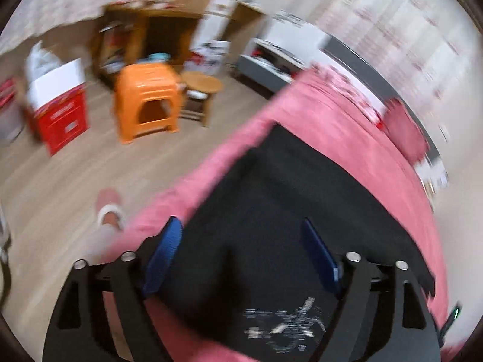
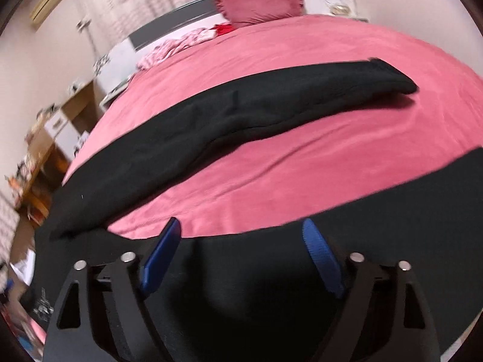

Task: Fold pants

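Note:
Black pants (image 2: 211,120) lie spread on a pink bedspread (image 2: 302,45). In the right wrist view one leg stretches away to the upper right and the other runs along the near edge under my right gripper (image 2: 241,241), which is open above the fabric. In the left wrist view the pants (image 1: 302,181) show a white print (image 1: 283,322) near the camera. My left gripper (image 1: 241,241) is open, its blue pads (image 1: 163,259) apart over the black cloth at the bed's edge. Neither gripper holds anything.
A dark pink pillow (image 2: 259,4) and crumpled pink cloth (image 2: 181,45) lie at the head of the bed. On the floor stand an orange stool (image 1: 148,99), a round wooden stool (image 1: 202,90), a red-and-white box (image 1: 57,102) and a slippered foot (image 1: 110,211).

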### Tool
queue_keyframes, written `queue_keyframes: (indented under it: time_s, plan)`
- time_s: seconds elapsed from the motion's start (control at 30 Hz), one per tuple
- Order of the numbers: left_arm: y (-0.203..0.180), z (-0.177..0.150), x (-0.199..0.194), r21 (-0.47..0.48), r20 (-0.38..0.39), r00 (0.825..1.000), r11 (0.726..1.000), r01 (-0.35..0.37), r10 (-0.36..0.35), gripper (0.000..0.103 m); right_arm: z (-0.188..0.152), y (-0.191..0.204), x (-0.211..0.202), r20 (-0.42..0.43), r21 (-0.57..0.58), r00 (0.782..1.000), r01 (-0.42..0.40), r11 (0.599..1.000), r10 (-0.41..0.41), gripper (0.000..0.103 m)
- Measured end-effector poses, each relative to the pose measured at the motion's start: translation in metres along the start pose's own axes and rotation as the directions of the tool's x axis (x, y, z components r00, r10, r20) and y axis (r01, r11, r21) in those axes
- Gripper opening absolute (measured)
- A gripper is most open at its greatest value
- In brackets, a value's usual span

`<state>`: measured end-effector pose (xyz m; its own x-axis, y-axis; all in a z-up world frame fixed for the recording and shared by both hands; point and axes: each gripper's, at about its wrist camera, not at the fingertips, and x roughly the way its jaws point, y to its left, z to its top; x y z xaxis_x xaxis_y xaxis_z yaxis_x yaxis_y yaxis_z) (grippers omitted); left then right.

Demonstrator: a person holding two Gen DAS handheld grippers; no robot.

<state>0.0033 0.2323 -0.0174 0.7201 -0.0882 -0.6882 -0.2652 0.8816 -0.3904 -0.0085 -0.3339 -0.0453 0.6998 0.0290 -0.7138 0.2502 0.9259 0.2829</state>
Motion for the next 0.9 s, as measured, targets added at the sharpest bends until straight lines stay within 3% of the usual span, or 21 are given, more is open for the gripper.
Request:
queue_keyframes:
  time_s: [0.13,0.27,0.33,0.5,0.57,0.7,0.9]
  plan:
    - [-0.057,-0.014,0.036,0.177,-0.059,0.995,0.980,0.085,-0.076,0.089,-0.005,0.013,0.004,0.034,-0.093,0.999,0.040,0.995,-0.037,0.096]
    - [-0.099,-0.031,0.073,0.272,-0.127,0.982,0.948,0.167,-0.137,0.089,-0.018,0.014,0.010,0.021,-0.118,0.998,0.060,0.991,-0.058,0.098]
    - [-0.112,-0.037,0.091,0.307,-0.137,0.981,0.936,0.173,-0.136,0.089,-0.024,0.014,0.012,0.016,-0.122,0.998,0.067,0.990,-0.066,0.101]
    - [-0.113,-0.052,0.133,0.346,-0.167,0.984,0.931,0.120,-0.065,0.092,-0.028,0.021,0.021,-0.001,-0.152,0.996,0.089,0.984,-0.090,0.101]
    - [-0.116,-0.063,0.133,0.379,-0.143,0.986,0.916,0.135,-0.086,0.099,-0.027,0.018,0.021,-0.003,-0.142,0.997,0.076,0.987,-0.077,0.101]
    - [-0.125,-0.066,0.136,0.437,-0.139,0.990,0.896,0.086,-0.027,0.099,-0.027,0.018,0.021,-0.002,-0.139,0.997,0.072,0.988,-0.073,0.101]
    - [-0.114,-0.057,0.133,0.377,-0.171,0.981,0.915,0.147,-0.088,0.099,-0.027,0.019,0.022,0.000,-0.140,0.997,0.072,0.988,-0.073,0.101]
